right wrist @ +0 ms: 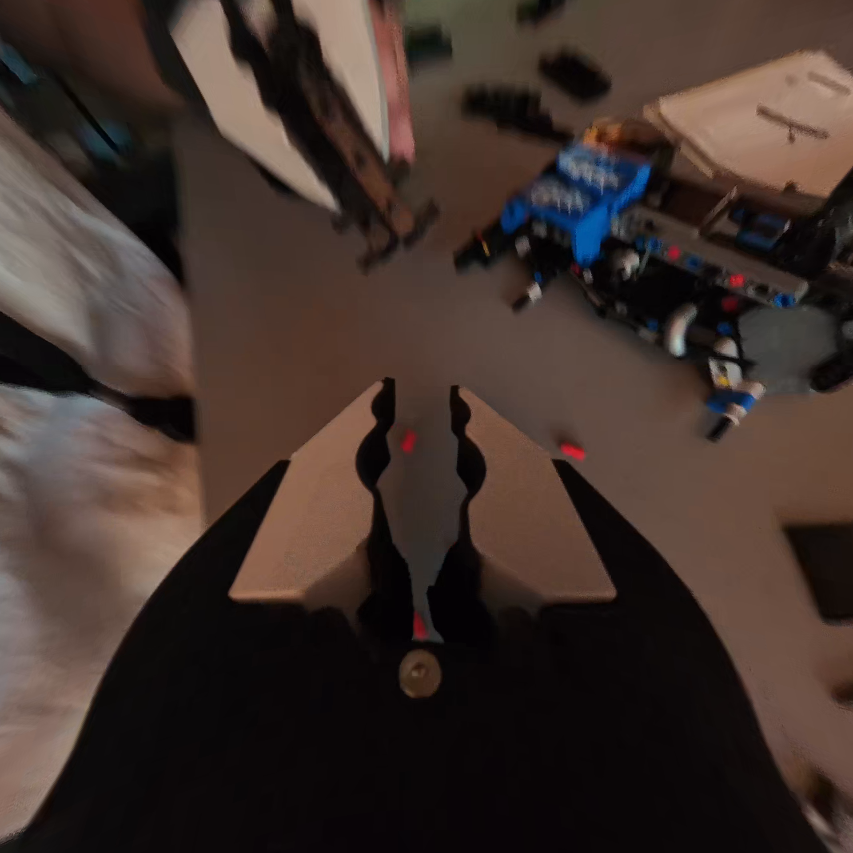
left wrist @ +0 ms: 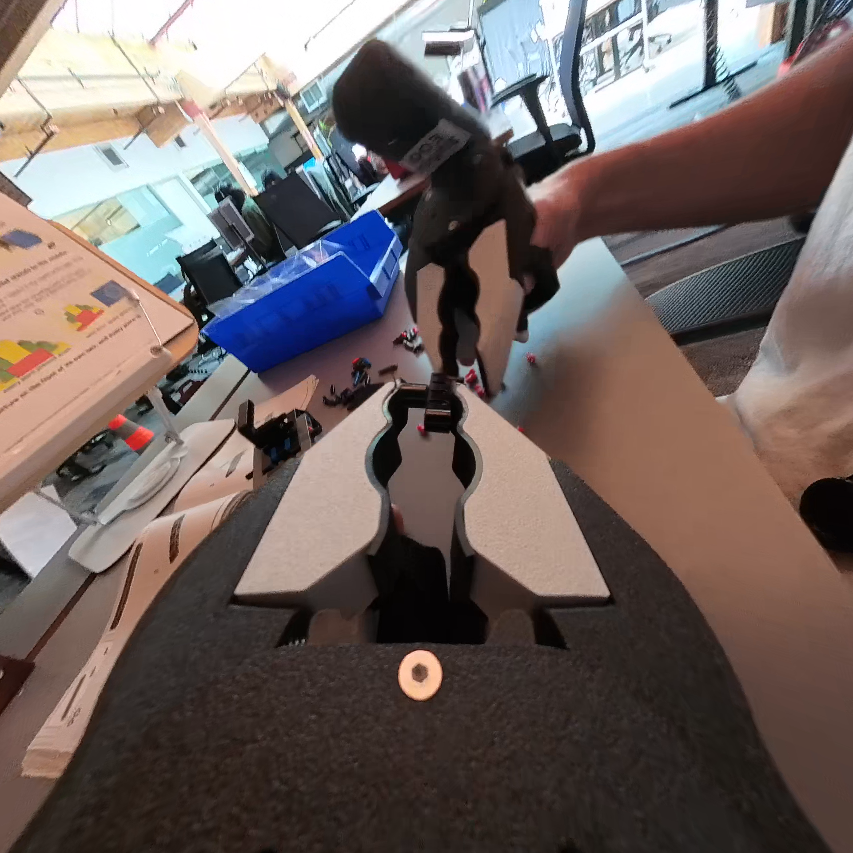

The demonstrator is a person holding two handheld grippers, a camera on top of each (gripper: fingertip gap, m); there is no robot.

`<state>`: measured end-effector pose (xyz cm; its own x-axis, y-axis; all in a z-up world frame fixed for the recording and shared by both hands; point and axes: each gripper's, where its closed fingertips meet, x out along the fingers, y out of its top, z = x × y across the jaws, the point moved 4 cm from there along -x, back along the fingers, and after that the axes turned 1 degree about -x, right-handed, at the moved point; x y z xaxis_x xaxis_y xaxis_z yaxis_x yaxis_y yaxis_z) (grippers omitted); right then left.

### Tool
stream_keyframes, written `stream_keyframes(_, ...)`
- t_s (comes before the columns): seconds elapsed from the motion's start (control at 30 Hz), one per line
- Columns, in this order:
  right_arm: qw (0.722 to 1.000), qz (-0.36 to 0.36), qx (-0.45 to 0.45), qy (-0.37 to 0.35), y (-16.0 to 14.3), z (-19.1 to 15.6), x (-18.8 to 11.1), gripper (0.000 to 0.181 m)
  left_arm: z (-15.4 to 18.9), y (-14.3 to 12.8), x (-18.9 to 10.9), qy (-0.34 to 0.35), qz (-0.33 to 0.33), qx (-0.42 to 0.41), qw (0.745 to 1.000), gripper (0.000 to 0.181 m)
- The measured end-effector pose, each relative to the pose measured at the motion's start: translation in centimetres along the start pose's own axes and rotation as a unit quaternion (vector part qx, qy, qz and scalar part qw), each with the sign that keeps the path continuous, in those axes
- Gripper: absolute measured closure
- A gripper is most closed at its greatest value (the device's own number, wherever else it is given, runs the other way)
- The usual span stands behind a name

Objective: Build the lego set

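- Left gripper point(left wrist: 424, 406): jaws narrow, clamped at the tips on a small black lego piece point(left wrist: 437, 402), held above the grey table point(left wrist: 600, 415).
- Right gripper point(right wrist: 422, 392): jaws slightly parted, empty; a red pin point(right wrist: 408, 441) lies on the table between the fingers.
- Blue-and-black lego model point(right wrist: 669, 272): blurred, well to that gripper's right.
- Blue bin point(left wrist: 304, 295): far left.

The bin point(left wrist: 304, 295) at ten o'clock is bright blue. The small pins point(right wrist: 408, 441) on the grey table point(right wrist: 300, 346) are red. The half-built model point(right wrist: 646, 258) at two o'clock is blue, black and grey. The gripper fingers point(left wrist: 323, 498) are pale beige on a black body.
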<state>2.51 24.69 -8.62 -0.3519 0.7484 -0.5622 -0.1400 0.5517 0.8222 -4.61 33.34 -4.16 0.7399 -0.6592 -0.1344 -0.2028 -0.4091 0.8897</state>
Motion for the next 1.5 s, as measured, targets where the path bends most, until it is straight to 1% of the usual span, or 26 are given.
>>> stream_keyframes(0.03,0.997,0.054,0.037,0.035,1.3,-0.5,-0.4,0.156,0.2,0.4,-0.1,-0.003,0.013,0.002,1.000,0.166)
stream_keyframes(0.07,0.988,0.110,0.078,0.075,2.6,-0.8,-0.8,0.153,0.4,0.8,-0.2,-0.005,0.025,0.004,1.000,0.166)
stream_keyframes(0.1,0.973,0.157,0.123,0.117,3.6,-1.1,-1.0,0.150,0.6,1.1,-0.3,-0.007,0.036,0.006,0.999,0.166)
stream_keyframes(0.13,0.958,0.182,0.156,0.158,4.1,-1.3,-1.0,0.141,0.7,1.4,-0.3,-0.009,0.045,0.006,0.999,0.166)
stream_keyframes(0.2,0.939,0.205,0.189,0.201,4.3,-1.7,-0.6,0.142,1.0,1.8,-0.4,-0.014,0.057,0.005,0.998,0.166)
stream_keyframes(0.27,0.921,0.229,0.206,0.237,4.8,-2.0,-0.7,0.148,1.2,1.9,-0.4,-0.019,0.065,0.004,0.998,0.167)
stream_keyframes(0.33,0.917,0.228,0.207,0.254,5.0,-2.4,-0.6,0.155,1.3,1.9,-0.3,-0.020,0.066,0.005,0.998,0.166)
stream_keyframes(0.43,0.925,0.220,0.198,0.236,4.9,-2.4,-0.5,0.164,1.3,1.8,-0.3,-0.022,0.065,0.007,0.998,0.166)
stream_keyframes(0.57,0.931,0.221,0.199,0.211,4.6,-2.1,-0.5,0.167,1.2,1.2,0.0,-0.020,0.043,0.004,0.999,0.166)
stream_keyframes(0.77,0.933,0.219,0.211,0.194,3.9,-1.5,-0.4,0.173,1.0,0.2,0.4,-0.019,0.006,-0.007,1.000,0.165)
stream_keyframes(0.87,0.931,0.220,0.216,0.196,4.0,-1.5,-0.5,0.173,1.0,0.0,0.4,-0.019,0.000,-0.007,1.000,0.165)
stream_keyframes(0.93,0.925,0.224,0.221,0.211,4.1,-1.6,-0.6,0.174,0.9,0.1,0.4,-0.020,0.003,-0.009,1.000,0.165)
stream_keyframes(1.03,0.912,0.224,0.240,0.245,4.3,-2.0,-0.6,0.166,0.9,0.2,0.3,-0.015,0.006,-0.004,1.000,0.165)
stream_keyframes(1.07,0.913,0.223,0.241,0.242,4.3,-2.0,-0.4,0.173,0.9,0.3,0.3,-0.016,0.009,-0.004,1.000,0.165)
stream_keyframes(1.1,0.914,0.226,0.239,0.239,4.3,-2.0,-0.4,0.175,0.9,0.3,0.2,-0.016,0.012,-0.005,1.000,0.166)
stream_keyframes(1.17,0.906,0.233,0.252,0.248,4.5,-1.9,-0.6,0.175,0.9,0.3,0.2,-0.024,0.008,-0.012,1.000,0.166)
stream_keyframes(1.23,0.909,0.237,0.250,0.234,4.4,-1.6,-0.7,0.175,0.7,0.1,0.2,-0.037,-0.001,-0.054,0.998,0.165)
stream_keyframes(1.3,0.915,0.248,0.238,0.211,4.3,-1.2,-1.1,0.175,0.3,0.0,0.1,-0.074,-0.005,-0.132,0.989,0.153)
stream_keyframes(1.33,0.916,0.263,0.226,0.200,4.4,-1.0,-1.5,0.175,0.1,0.0,0.1,-0.090,-0.006,-0.173,0.981,0.151)
stream_keyframes(1.4,0.918,0.280,0.211,0.186,4.6,-0.9,-2.1,0.175,-0.3,0.0,0.0,-0.118,0.004,-0.242,0.963,0.155)
stream_keyframes(1.5,0.932,0.269,0.188,0.151,4.4,-0.9,-1.9,0.175,-0.7,0.1,-0.1,-0.142,0.027,-0.305,0.941,0.165)
